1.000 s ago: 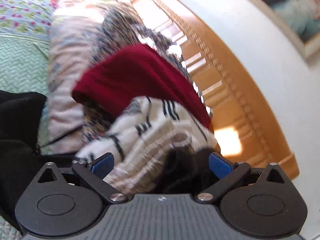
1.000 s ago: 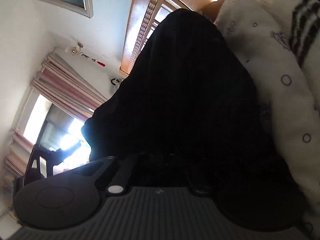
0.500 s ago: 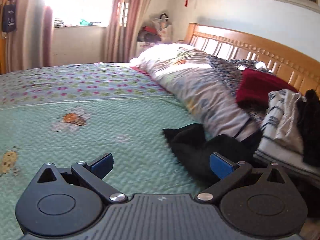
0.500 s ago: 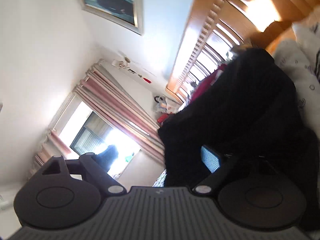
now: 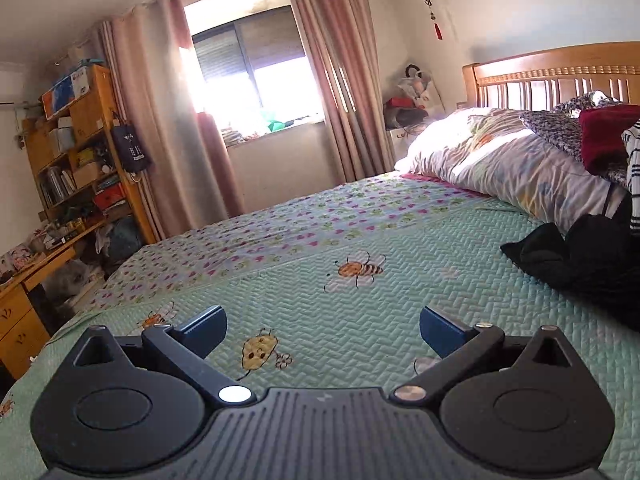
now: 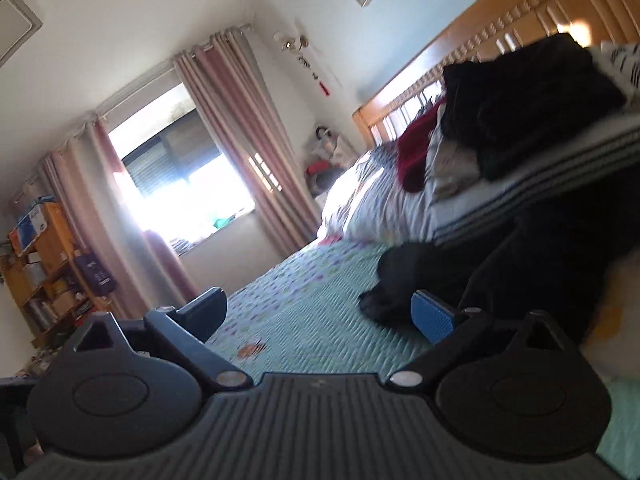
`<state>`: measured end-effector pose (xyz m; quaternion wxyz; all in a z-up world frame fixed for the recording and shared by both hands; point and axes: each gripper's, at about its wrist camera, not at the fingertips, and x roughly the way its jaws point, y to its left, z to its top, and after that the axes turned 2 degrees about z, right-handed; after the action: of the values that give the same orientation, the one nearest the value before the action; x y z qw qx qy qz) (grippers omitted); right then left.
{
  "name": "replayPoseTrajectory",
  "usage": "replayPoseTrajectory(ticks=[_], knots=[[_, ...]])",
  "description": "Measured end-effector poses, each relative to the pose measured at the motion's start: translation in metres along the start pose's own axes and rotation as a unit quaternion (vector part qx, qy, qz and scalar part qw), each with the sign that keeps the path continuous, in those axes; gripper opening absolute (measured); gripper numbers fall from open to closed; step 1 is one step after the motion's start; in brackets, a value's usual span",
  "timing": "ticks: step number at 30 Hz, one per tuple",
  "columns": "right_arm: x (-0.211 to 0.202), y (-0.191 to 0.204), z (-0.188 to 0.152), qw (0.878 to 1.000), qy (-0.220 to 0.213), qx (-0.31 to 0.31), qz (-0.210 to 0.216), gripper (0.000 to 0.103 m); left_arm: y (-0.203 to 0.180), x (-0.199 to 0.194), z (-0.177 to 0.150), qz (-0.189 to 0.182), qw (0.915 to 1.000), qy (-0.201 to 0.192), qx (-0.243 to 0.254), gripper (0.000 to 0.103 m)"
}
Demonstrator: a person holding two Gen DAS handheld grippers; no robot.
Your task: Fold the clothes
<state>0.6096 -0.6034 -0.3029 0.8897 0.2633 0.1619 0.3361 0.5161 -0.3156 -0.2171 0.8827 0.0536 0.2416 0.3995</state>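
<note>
My left gripper (image 5: 322,330) is open over the green quilted bedspread (image 5: 360,300), nothing between its blue pads. A loose black garment (image 5: 592,264) lies on the bed at the right, below a stack with a red garment (image 5: 608,140) and a black-and-white striped one (image 5: 634,176). My right gripper (image 6: 320,312) has its jaws opening wide, with nothing between them. In the right wrist view a folded black garment (image 6: 528,104) sits on top of the stack by the headboard (image 6: 520,12), and the loose black garment (image 6: 420,276) lies just beyond the right fingertip.
A floral duvet (image 5: 500,160) is bunched against the wooden headboard (image 5: 560,76). Beyond the bed are pink curtains (image 5: 160,140) around a bright window (image 5: 256,80), and a wooden shelf unit with a desk (image 5: 68,168) at the left.
Both grippers swung away from the clothes stack toward the open bedspread and rolled. The right gripper let go of the black garment, now left on the stack, and opened.
</note>
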Motion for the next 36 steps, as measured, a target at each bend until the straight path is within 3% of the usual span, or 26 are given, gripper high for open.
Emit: replayPoseTrajectory(ticks=[5,14,20,28,36], knots=[[-0.033,0.017,-0.045,0.999,0.031,0.036,-0.020,0.098,0.033,-0.017,-0.020,-0.043,0.9980,0.047,0.003,0.102],[-0.066,0.048,-0.076,0.996,0.070,0.028,-0.054,0.098,0.101,-0.066,-0.046,-0.065,0.9974,0.024,-0.019,0.102],[-0.067,0.094,-0.090,0.994,0.102,0.010,-0.037,0.098,0.150,-0.083,-0.061,-0.092,0.9942,0.035,-0.042,0.102],[-0.063,0.154,-0.116,0.989,0.147,-0.030,-0.007,0.098,0.214,-0.107,-0.082,-0.090,0.9932,0.013,-0.073,0.102],[-0.063,0.187,-0.134,0.983,0.176,-0.050,0.005,0.098,0.240,-0.108,-0.109,-0.142,0.9849,0.048,-0.086,0.103]])
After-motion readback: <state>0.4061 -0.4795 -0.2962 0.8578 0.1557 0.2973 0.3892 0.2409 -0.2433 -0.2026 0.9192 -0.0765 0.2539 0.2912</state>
